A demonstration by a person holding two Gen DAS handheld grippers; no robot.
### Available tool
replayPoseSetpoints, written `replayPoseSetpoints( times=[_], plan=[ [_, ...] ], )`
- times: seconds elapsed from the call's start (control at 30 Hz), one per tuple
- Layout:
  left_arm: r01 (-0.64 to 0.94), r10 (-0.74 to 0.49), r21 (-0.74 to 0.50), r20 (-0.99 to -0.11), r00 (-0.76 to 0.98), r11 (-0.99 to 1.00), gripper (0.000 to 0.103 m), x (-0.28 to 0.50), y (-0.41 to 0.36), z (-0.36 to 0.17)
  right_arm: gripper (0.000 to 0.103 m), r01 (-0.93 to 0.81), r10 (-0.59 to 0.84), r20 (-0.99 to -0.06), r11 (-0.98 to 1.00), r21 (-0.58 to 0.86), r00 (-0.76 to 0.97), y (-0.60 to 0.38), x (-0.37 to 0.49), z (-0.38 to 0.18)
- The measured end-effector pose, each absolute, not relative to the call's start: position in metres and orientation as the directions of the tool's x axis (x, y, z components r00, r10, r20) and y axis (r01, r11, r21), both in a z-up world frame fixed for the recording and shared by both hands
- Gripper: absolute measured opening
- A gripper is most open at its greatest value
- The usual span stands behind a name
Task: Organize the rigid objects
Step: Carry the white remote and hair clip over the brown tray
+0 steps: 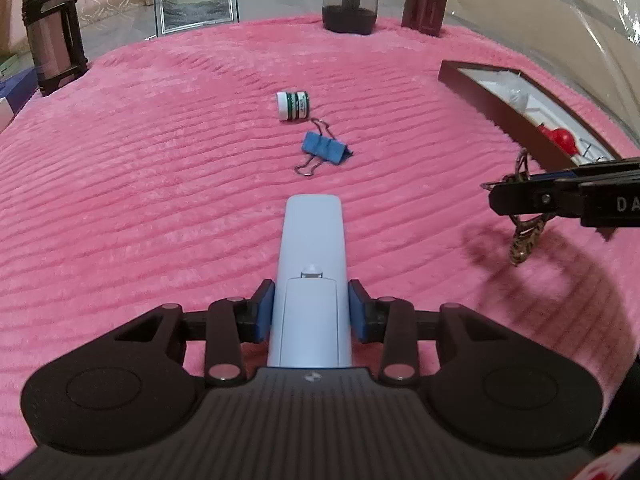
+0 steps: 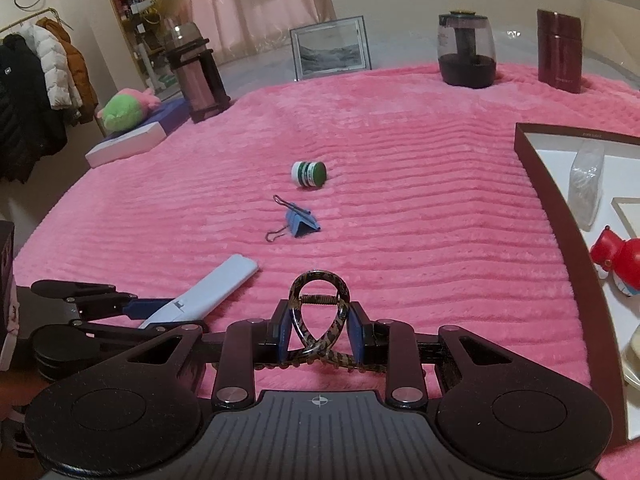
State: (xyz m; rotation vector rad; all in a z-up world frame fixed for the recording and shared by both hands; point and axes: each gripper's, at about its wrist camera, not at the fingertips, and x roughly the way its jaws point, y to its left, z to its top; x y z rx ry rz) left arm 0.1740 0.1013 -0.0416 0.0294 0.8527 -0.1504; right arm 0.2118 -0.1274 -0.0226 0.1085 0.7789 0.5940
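My left claw (image 1: 311,312) pinches a pale remote (image 1: 312,264) above the pink blanket (image 1: 160,200); my right claw (image 2: 319,334) is clamped on a tortoiseshell hair clip (image 2: 320,312). Ahead lie a blue binder clip (image 1: 326,148) and small jar (image 1: 294,106), the brown tray (image 2: 560,216) to the right.

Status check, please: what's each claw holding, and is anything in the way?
Left gripper shut on remote. Right gripper shut on hair clip. Binder clip, jar loose ahead.

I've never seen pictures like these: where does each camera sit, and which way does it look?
Left wrist view: sits on the left claw, looking along a white remote it grips, across the pink blanket.
Right wrist view: sits on the right claw, which grips a hair clip.
Both show the blue binder clip and each other's claw.
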Motion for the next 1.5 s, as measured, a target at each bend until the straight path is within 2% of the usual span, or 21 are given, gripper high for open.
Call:
replayPoseSetpoints(
  times=[0.37, 0.7, 1.07, 1.5],
  plan=[
    [0.163, -0.163, -0.068, -0.705, 0.69, 0.984, 0.033, 0.141, 0.066, -0.01, 0.026, -0.434, 0.531, -0.592, 0.845, 0.313, 0.607, -0.159, 0.181, -0.002],
    [0.281, -0.287, -0.114, -0.642, 0.711, 0.953, 0.033, 0.141, -0.014, 0.024, 0.026, -0.322, 0.433, -0.565, 0.901, 0.29, 0.702, -0.244, 0.159, 0.022],
    [0.423, -0.4, -0.115, -0.609, 0.685, 0.899, 0.033, 0.18, -0.113, 0.043, 0.026, -0.193, 0.285, -0.572, 0.957, 0.218, 0.769, -0.347, 0.176, 0.038],
    [0.485, -0.432, -0.091, -0.616, 0.659, 0.87, 0.033, 0.258, -0.179, 0.038, 0.026, -0.166, 0.246, -0.613, 0.968, 0.186, 0.751, -0.404, 0.241, 0.022]
  ],
)
